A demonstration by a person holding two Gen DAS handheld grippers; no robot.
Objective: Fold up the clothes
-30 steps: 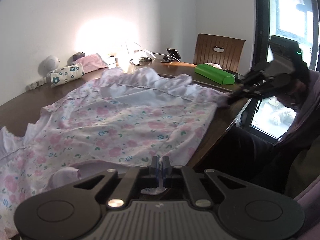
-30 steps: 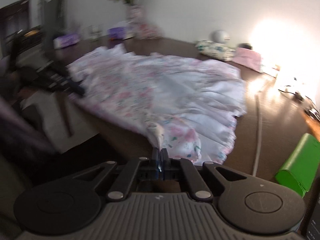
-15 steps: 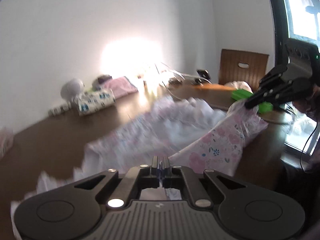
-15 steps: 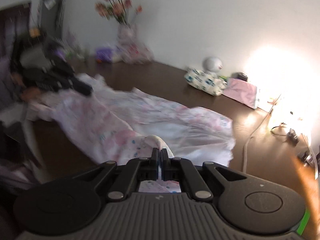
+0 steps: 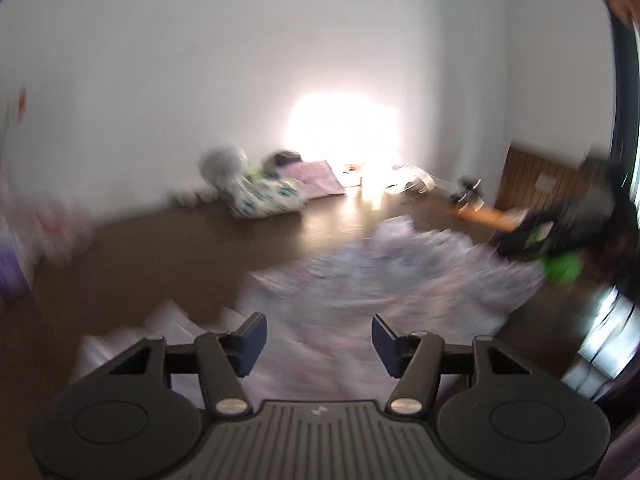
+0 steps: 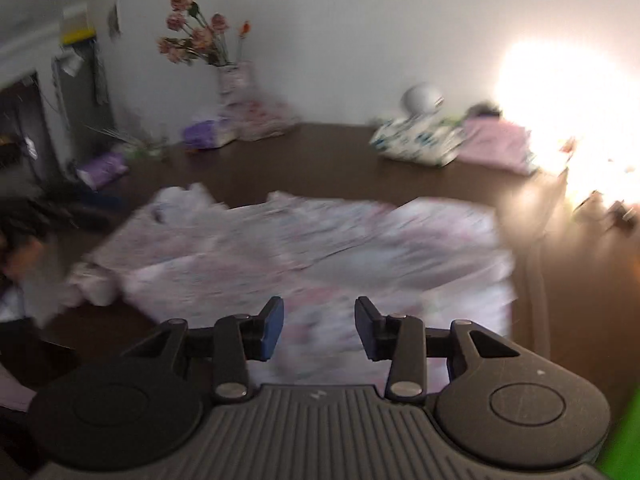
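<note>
A pink and white floral garment (image 6: 304, 248) lies folded over on the dark wooden table (image 6: 320, 160), blurred by motion in both views. It also fills the lower middle of the left wrist view as the garment (image 5: 384, 284). My left gripper (image 5: 318, 338) stands open just above the cloth's near edge, holding nothing. Over the near edge, my right gripper (image 6: 319, 326) is open too, with only cloth showing between its blue fingertips. The right gripper (image 5: 560, 224) appears as a dark blur at the far right of the left wrist view.
Along the wall sit a floral pouch (image 6: 416, 144), a folded pink cloth (image 6: 496, 144), a white round object (image 6: 420, 98) and a vase of flowers (image 6: 232, 76). A green box (image 5: 564, 266) and a wooden chair (image 5: 540, 184) are at the right. A cable (image 6: 536, 264) runs beside the garment.
Both grippers have let go of the garment and opened. The lifted near edge now lies folded over onto the far part. Both grippers moved back above the cloth.
</note>
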